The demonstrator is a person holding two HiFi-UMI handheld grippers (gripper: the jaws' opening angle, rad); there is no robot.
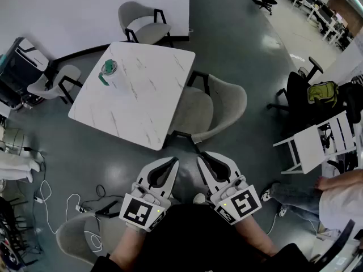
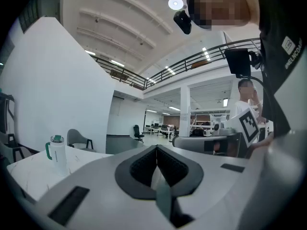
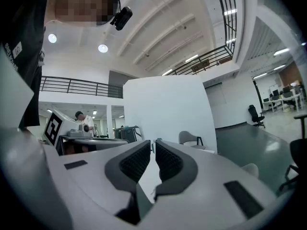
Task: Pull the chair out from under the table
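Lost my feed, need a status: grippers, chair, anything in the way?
Left gripper, right gripper shut, empty, short of chair. Chair tucked under table, untouched. Nothing between.

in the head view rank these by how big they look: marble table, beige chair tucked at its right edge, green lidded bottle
1. marble table, clearly the largest
2. beige chair, smaller, with part of its seat hidden under the table
3. bottle, by far the smallest

All three sit at a similar distance from the camera, so the order is safe.
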